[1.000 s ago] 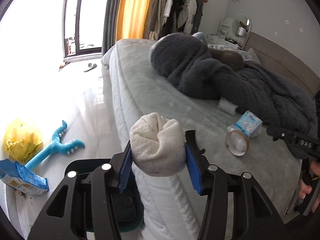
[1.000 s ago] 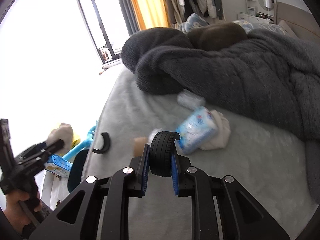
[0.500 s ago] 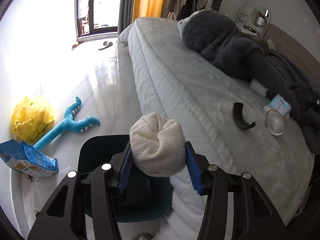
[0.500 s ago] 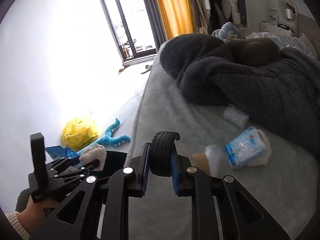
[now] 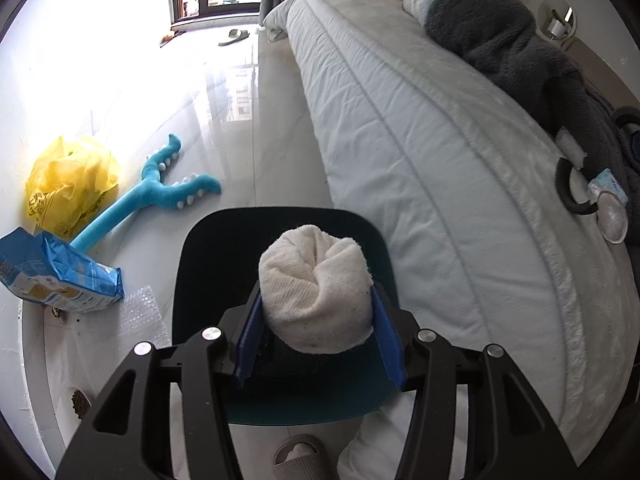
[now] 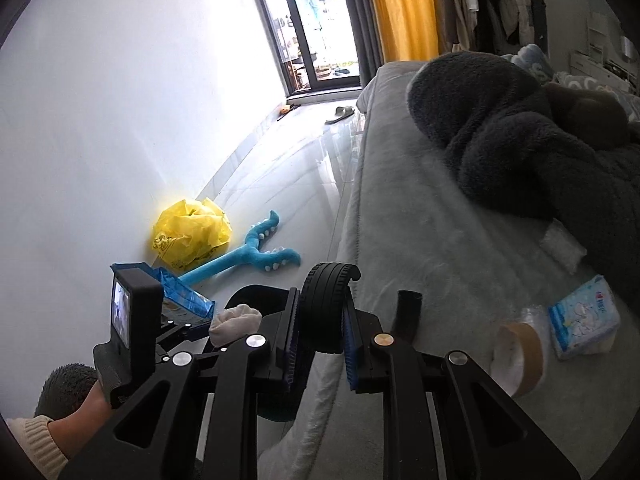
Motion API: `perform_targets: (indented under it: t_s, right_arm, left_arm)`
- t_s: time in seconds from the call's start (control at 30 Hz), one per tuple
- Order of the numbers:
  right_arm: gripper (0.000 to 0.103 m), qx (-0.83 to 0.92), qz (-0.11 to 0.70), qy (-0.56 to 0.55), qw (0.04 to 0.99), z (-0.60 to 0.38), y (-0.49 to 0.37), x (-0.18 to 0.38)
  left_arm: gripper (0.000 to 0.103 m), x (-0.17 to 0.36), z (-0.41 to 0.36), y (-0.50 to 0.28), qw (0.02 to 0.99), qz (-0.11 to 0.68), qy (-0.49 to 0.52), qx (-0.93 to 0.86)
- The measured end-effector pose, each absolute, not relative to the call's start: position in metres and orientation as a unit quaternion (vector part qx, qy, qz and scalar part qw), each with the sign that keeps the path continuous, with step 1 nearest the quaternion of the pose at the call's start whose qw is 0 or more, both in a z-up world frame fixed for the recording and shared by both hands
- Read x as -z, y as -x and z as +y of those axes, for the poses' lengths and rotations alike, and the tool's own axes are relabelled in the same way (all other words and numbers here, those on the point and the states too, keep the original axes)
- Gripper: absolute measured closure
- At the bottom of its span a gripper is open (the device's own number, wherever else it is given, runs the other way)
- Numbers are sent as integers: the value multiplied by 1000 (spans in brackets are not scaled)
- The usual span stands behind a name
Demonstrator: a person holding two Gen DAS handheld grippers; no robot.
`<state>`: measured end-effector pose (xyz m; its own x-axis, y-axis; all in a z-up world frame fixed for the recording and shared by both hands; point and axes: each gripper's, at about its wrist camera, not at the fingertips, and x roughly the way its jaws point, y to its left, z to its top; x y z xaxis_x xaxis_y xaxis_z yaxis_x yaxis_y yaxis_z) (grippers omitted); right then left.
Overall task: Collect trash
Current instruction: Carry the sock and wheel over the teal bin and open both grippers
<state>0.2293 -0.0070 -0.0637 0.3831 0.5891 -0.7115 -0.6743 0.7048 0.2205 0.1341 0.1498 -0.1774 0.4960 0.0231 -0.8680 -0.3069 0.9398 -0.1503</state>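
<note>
My left gripper (image 5: 316,320) is shut on a white rolled cloth ball (image 5: 316,292) and hangs right above the opening of a dark teal bin (image 5: 208,248) on the floor beside the bed. In the right wrist view the same cloth ball (image 6: 236,320) shows at lower left, over the bin (image 6: 256,296). My right gripper (image 6: 320,340) is shut on a black curved tyre piece (image 6: 324,304) above the bed's edge. A second black curved piece (image 6: 406,312), a tape roll (image 6: 520,356), a blue tissue pack (image 6: 584,320) and a clear plastic wad (image 6: 562,244) lie on the bed.
A yellow bag (image 5: 68,180), a blue plush toy (image 5: 160,192), a blue packet (image 5: 52,276) and bubble wrap (image 5: 140,312) lie on the floor by the wall. A grey slipper (image 5: 300,456) sits below the bin. A dark blanket (image 5: 520,52) is heaped on the bed.
My left gripper swung off the bed and sank over the bin, still holding the cloth ball. My right gripper carried the tyre piece leftward to the bed's edge.
</note>
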Motion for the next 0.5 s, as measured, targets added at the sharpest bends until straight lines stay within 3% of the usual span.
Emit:
perform_targets:
  t_s: [0.5]
  right_arm:
    - [83,-411,450,88,788,63,-221,104]
  left_arm:
    - [48,231,197,-121,801,554,204,-106]
